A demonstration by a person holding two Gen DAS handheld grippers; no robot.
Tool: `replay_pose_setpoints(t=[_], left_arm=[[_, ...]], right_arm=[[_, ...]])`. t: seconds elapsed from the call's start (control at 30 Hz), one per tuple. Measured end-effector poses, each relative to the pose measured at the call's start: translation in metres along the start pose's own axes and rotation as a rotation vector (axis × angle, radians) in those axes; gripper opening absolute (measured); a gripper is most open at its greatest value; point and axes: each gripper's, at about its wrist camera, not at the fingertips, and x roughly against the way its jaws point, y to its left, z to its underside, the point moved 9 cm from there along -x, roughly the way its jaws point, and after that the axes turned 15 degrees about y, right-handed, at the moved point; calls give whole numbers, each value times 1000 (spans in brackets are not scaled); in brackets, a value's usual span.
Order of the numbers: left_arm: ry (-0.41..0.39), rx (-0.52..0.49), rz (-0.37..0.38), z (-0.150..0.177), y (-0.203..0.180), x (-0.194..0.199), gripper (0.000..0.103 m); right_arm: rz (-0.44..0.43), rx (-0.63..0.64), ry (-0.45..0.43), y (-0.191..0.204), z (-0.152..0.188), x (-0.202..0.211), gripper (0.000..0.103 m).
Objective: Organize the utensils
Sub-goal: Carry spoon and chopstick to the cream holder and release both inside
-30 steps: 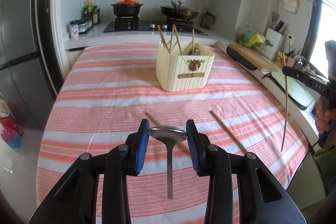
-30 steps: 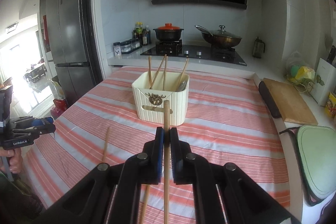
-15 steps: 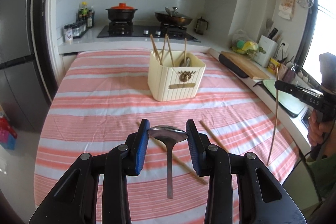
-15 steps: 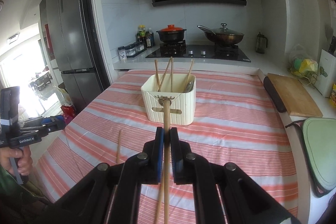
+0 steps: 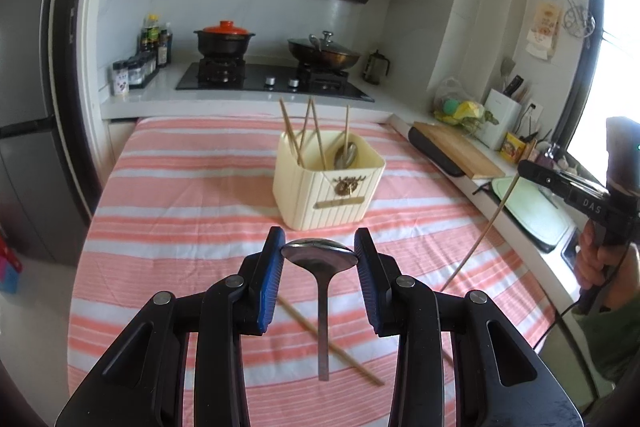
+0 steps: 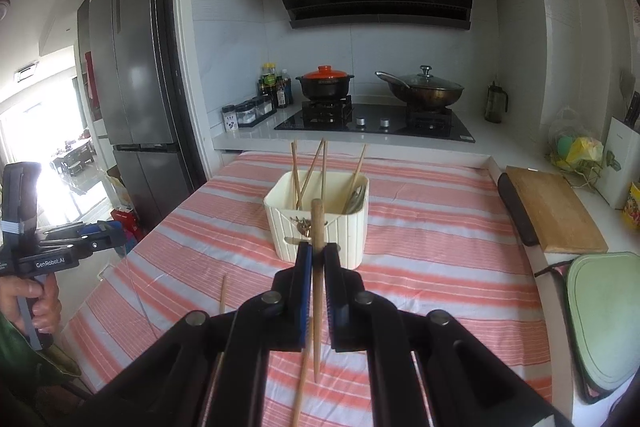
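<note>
A cream utensil holder (image 5: 328, 183) (image 6: 318, 227) stands mid-table with several chopsticks and a metal spoon inside. My left gripper (image 5: 319, 253) is shut on a metal spoon (image 5: 320, 259) by its bowl, handle hanging down, above the striped cloth in front of the holder. My right gripper (image 6: 317, 257) is shut on a wooden chopstick (image 6: 317, 267), held upright just before the holder; it also shows in the left wrist view (image 5: 480, 235). Loose chopsticks lie on the cloth (image 5: 332, 347) (image 6: 222, 293).
The table has a pink-and-white striped cloth (image 5: 180, 195). A wooden cutting board (image 6: 552, 211) and green mat (image 6: 604, 315) lie on the right counter. The stove with pots (image 6: 368, 95) is behind; the fridge (image 6: 136, 87) stands left.
Both grippers have moved closer to the holder and risen. The chopstick in the right gripper now tilts in the left wrist view. Both grips are unchanged.
</note>
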Motion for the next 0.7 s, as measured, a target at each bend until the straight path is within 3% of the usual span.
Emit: replay_pose_setpoints(t=[0.3,0.47,0.57,0.7], left_arm=[[-124,-20,13,-141,-3,12,36],[-177,-10,-18,-208,-1,-13,36],[-162,3,-24,-228,2,-47,36],[-58,22,-23,-228,9,-110,36]], right_arm=[[40,74,-174,0,-119,5,7],[79,88,-273,-4,-180,-13,7],[80,78,-245,-11,-195,-49,7],[53,40,-85,-24,-188,-115,7]])
